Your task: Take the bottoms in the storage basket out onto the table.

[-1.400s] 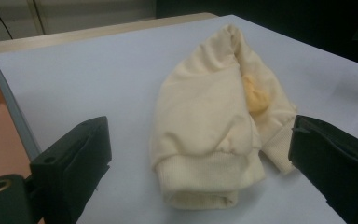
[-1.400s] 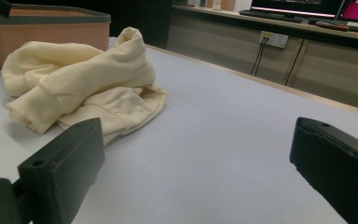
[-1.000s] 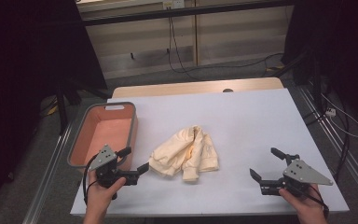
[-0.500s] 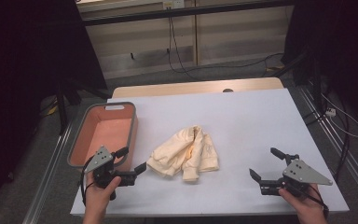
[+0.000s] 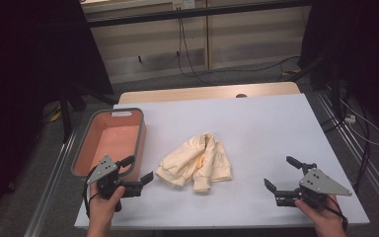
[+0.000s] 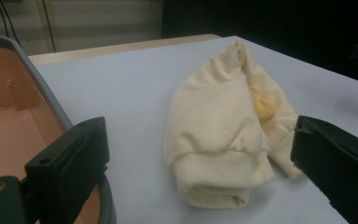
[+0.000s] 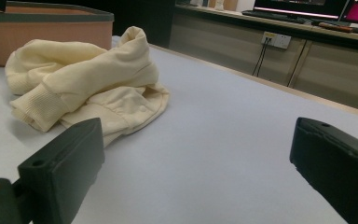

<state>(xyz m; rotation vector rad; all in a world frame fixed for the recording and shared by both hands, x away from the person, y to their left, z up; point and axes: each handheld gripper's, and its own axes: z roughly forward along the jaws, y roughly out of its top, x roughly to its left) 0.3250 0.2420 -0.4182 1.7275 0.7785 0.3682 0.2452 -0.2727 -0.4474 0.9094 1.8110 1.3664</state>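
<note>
Cream hoodie lies crumpled mid-bench, just right of the bin. Left tool released, jaws wide, aimed at its ribbed cuff. Right tool released, well apart. Soft, light, floppy, will sag; best pinched at cuff or hem fold.

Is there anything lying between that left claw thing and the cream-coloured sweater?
Nothing visible. The left gripper is open beside the bin, and bare white table runs from its jaws to the cream sweater. In the left gripper view the sweater lies straight ahead, unobstructed.
</note>
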